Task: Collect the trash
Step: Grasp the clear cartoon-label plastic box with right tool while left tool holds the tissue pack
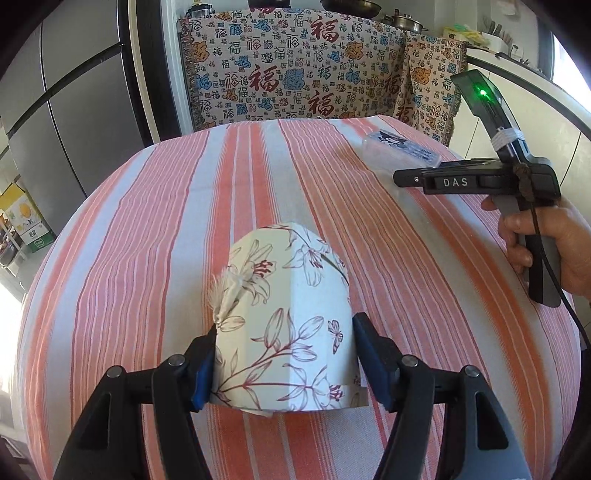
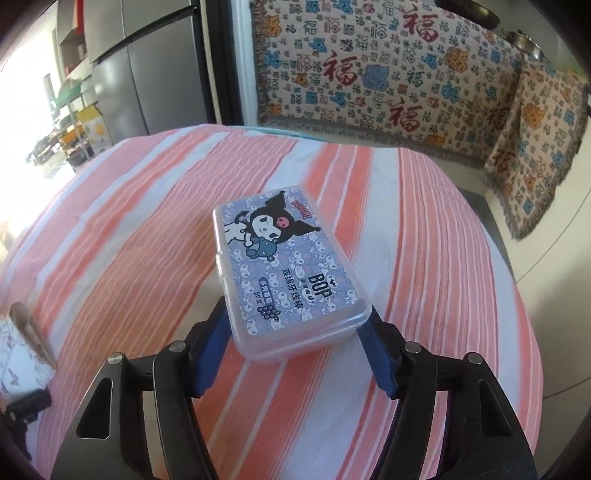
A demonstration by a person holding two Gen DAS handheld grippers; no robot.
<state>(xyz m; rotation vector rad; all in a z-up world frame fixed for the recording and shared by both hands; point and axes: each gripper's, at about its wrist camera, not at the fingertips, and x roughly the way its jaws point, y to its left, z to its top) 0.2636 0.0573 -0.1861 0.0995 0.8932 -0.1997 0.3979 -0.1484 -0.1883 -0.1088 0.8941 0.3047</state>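
A white paper box with a floral print (image 1: 291,306) stands on the striped tablecloth (image 1: 147,221), and a pale feather (image 1: 225,291) lies against its left side. My left gripper (image 1: 286,325) is shut on this box, one blue pad on each side wall. A clear plastic floss-pick box with a purple cartoon label (image 2: 284,266) lies flat on the cloth. My right gripper (image 2: 295,310) is shut on its near end, with the pads against both sides. The left wrist view shows the right gripper (image 1: 402,179) from the side, held by a hand (image 1: 546,251), with the plastic box (image 1: 402,147) just beyond it.
A patterned throw with red characters (image 1: 295,74) hangs over the furniture behind the table. A grey refrigerator (image 1: 66,110) stands at the left. Pots (image 1: 406,22) sit on a counter at the back right. The floral box (image 2: 14,350) shows at the left edge of the right wrist view.
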